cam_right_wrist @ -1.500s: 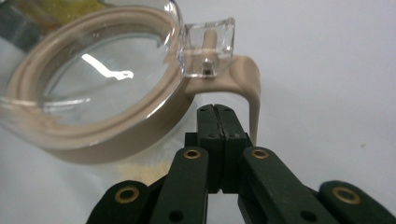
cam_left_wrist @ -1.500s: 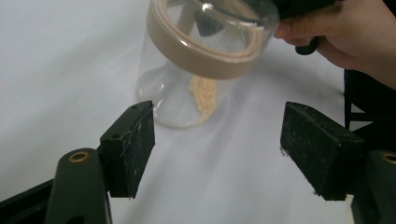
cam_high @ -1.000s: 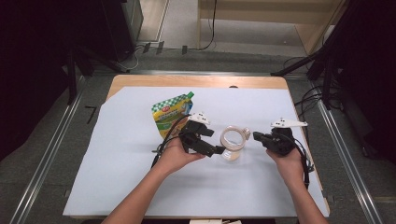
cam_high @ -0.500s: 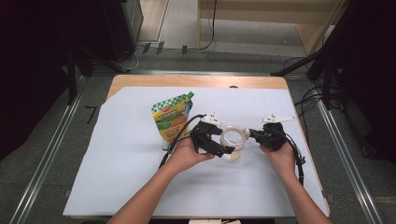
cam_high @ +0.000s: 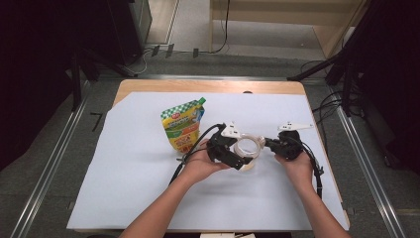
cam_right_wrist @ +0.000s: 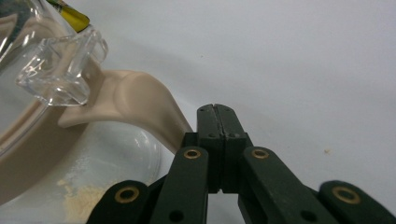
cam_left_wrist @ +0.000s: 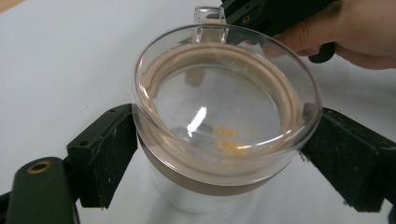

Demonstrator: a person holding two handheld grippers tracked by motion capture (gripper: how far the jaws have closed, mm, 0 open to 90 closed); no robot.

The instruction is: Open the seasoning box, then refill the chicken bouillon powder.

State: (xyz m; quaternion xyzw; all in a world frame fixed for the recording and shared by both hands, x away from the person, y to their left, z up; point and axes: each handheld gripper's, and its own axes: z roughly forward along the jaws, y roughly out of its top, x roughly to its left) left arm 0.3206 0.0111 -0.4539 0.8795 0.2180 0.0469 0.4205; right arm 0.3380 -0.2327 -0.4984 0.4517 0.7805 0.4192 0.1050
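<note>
The clear round glass jar with its beige-ringed lid [cam_left_wrist: 224,121] stands on the white worktop [cam_high: 124,188], gripped at both sides by the left tongs [cam_left_wrist: 224,158]. The right tongs [cam_right_wrist: 218,116], clenched empty, sit just beside the lid's beige latch [cam_right_wrist: 135,102]
</note>
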